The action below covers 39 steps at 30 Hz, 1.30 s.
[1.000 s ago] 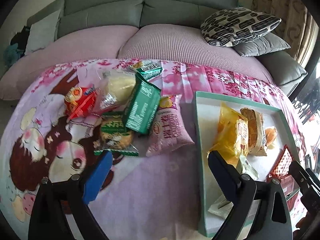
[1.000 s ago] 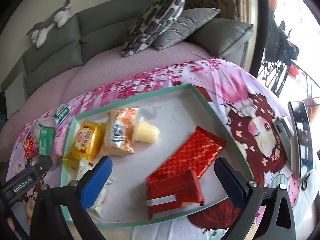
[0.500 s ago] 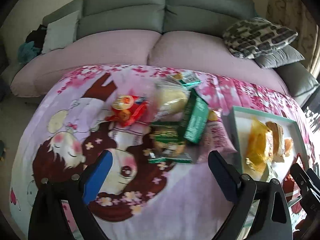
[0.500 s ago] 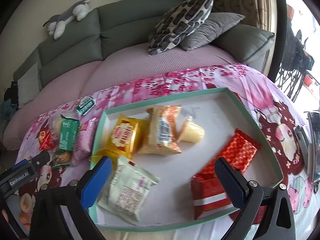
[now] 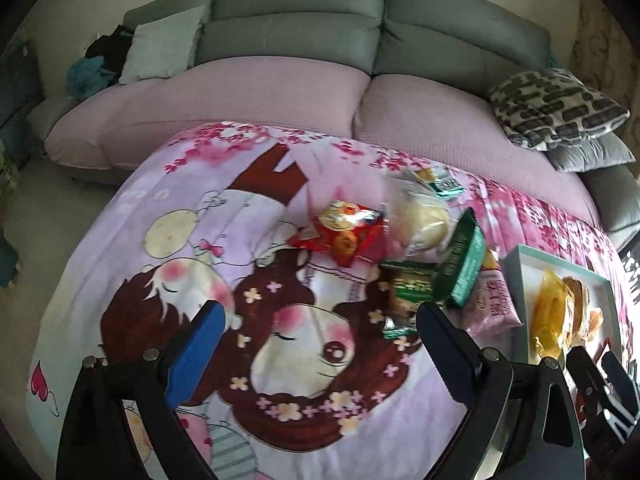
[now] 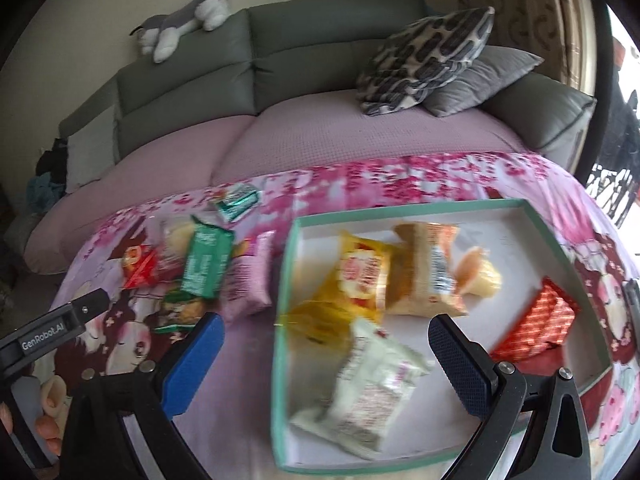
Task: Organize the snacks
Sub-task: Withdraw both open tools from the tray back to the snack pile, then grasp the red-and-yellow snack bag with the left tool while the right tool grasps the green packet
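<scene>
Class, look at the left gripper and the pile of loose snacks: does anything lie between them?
Nothing visible does. The left gripper is open over bare blanket, and the pile of loose snacks lies ahead and to its right, beside the tray.

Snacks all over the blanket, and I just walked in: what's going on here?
A person is sorting snacks into a tray. Both the left gripper and the right gripper are open and hold nothing. A yellow pack, a white pack and a red pack lie in the tray. A green box and other packs wait in a pile on the blanket.
</scene>
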{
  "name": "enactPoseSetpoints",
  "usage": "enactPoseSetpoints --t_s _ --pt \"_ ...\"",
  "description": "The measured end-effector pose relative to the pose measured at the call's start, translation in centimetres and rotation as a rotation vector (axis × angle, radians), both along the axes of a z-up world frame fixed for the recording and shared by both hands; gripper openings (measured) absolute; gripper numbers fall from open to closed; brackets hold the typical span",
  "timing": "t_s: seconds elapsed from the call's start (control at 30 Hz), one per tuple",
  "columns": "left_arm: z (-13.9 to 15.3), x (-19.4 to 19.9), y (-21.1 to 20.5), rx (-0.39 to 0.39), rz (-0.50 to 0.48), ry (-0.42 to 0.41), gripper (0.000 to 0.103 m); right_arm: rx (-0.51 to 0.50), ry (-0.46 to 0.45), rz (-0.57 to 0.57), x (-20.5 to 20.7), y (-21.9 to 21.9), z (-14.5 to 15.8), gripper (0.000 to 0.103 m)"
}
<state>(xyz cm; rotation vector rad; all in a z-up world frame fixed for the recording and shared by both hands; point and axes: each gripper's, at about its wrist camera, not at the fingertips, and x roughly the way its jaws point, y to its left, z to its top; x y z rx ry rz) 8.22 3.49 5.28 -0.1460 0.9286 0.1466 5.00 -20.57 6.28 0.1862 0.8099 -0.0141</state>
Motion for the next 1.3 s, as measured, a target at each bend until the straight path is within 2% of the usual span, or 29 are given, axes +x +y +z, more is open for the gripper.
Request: enactPoseSetpoints --t_s 0.17,0.33,0.5,0.63,0.7,0.9,1.07,1.2,1.3 --pt "-0.6 0.4 1.7 -0.012 0.029 0.023 0.096 -0.024 0.001 0.053 0.8 2.6 -0.3 0.102" --pt "-1.1 1.6 2.3 -0.026 0.018 0.042 0.096 -0.036 0.014 0.081 1.2 4.0 -0.8 0.100" --pt "-1.0 3.7 2.3 -0.032 -0.013 0.052 0.096 -0.007 0.022 0.098 2.8 4.8 -0.9 0.092" --pt "-1.0 5.7 2.0 0.025 -0.067 0.048 0.096 0.005 0.027 0.127 4.1 5.5 -0.7 0.084" --pt "-1.2 6.6 2.2 0.026 -0.087 0.056 0.096 0.017 0.035 0.137 4.8 5.8 -0.8 0.082" --pt "-2.8 9.6 2.3 -0.066 -0.170 0.090 0.096 0.099 0.049 0.155 7.5 6.0 -0.7 0.072" --pt "-3.9 11.2 2.3 -0.097 -0.210 0.099 0.092 0.123 0.079 0.185 10.3 6.7 -1.5 0.064" --pt "-4.7 12.1 2.5 -0.152 -0.235 0.104 0.088 0.138 0.108 0.188 11.9 6.9 -2.6 0.062" --pt "-5.2 12.4 2.3 -0.156 -0.248 0.106 0.083 0.150 0.127 0.189 12.8 6.9 -3.3 0.062"
